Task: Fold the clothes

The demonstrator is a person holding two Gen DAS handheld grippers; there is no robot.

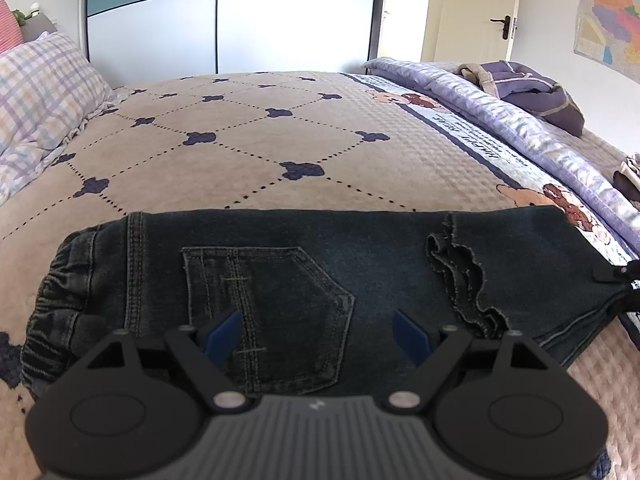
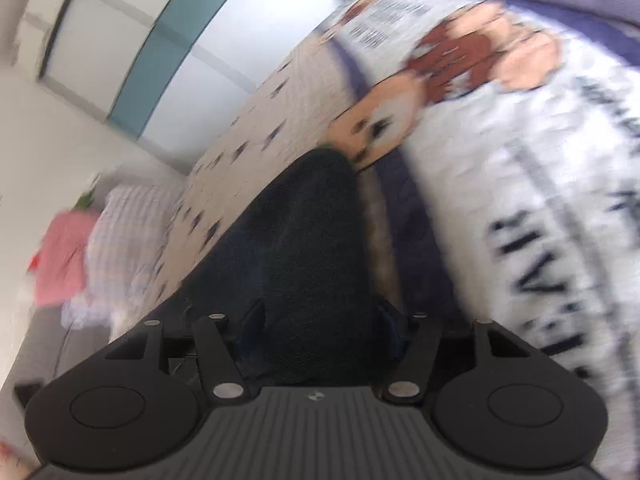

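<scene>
Folded dark denim jeans (image 1: 304, 276) lie across the near edge of the beige quilted bedspread (image 1: 248, 148), directly ahead of and below your left gripper (image 1: 318, 332); the elastic waistband (image 1: 60, 280) bunches at the left end, a back pocket (image 1: 264, 300) faces up between the two blue fingertips (image 1: 224, 332), and frayed hems (image 1: 464, 276) lie toward the right. Your left gripper tilts down over the pocket with its jaws spread wide and nothing clamped; whether the tips touch the denim cannot be told. At the right end of the jeans a small black part of your right gripper (image 1: 620, 276) meets the folded edge. In the right wrist view that gripper (image 2: 320, 320) is rolled steeply, so the room appears slanted, and the jeans (image 2: 296, 264) run straight up between its fingers. Its jaws stand about half apart with the denim filling the gap; the fingertips are dark against the cloth and blurred, so whether the pads press on the denim cannot be told. This view is smeared, and the cartoon-bear border (image 2: 460, 64) and its lettering are unreadable. A plaid pillow (image 1: 44, 92), a lilac quilt (image 1: 500, 100) and a purple garment (image 1: 536, 88) lie well apart from the jeans.
</scene>
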